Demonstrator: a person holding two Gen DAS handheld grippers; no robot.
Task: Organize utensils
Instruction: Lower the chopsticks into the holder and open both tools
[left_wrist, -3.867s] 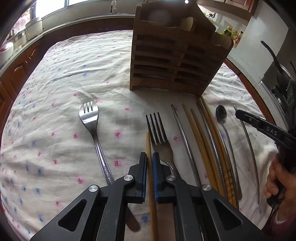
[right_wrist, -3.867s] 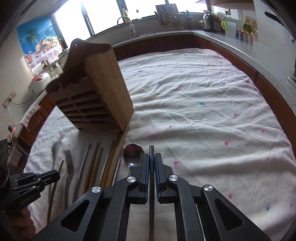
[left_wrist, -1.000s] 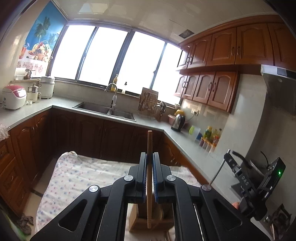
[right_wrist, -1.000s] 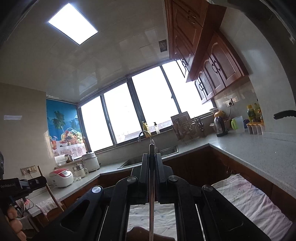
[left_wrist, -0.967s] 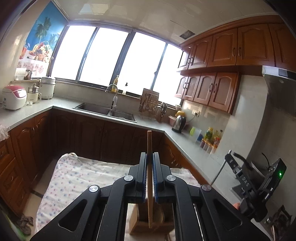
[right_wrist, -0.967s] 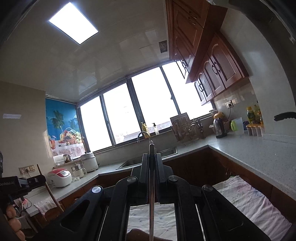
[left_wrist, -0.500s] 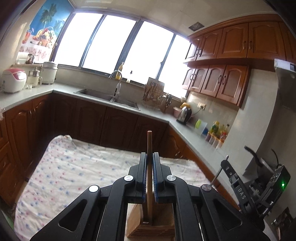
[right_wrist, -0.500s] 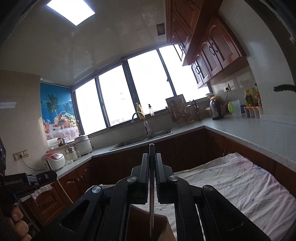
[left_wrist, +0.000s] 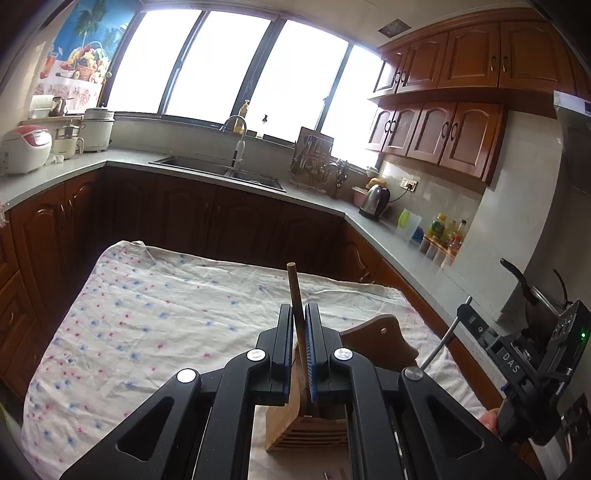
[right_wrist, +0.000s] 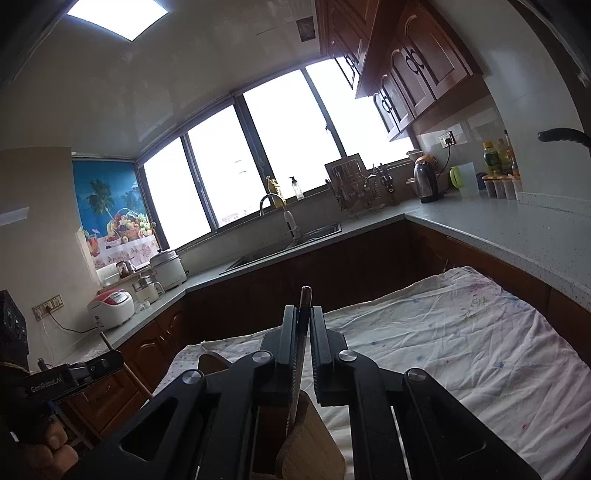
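Left gripper (left_wrist: 298, 325): black jaws with blue pads pinched on a slim round wooden chopstick (left_wrist: 294, 291). The chopstick stands near upright, slightly tilted, its top end clear above the jaws; its lower part runs down between the pads into the top of the slatted bamboo utensil holder (left_wrist: 306, 424). How deep it sits in the holder cannot be told.

Right gripper (right_wrist: 303, 328): jaws pressed onto a thin dark metal utensil handle (right_wrist: 305, 299). Handle near vertical, tip above the jaws, lower part reaching down to the holder's top edge just below. The working end is hidden, so the kind of utensil cannot be told. In the left wrist view the same right gripper appears at the right edge with a thin metal rod angled down toward the holder.

The holder stands upright on the table, which is covered with a white cloth with small pink and blue flowers (left_wrist: 147, 314). Its rounded back panel with a hanging hole shows behind the left gripper.

A hand (right_wrist: 51, 454) grips the left gripper's handle at lower left of the right wrist view.

Background: grey kitchen counter (left_wrist: 314, 199) with a sink.
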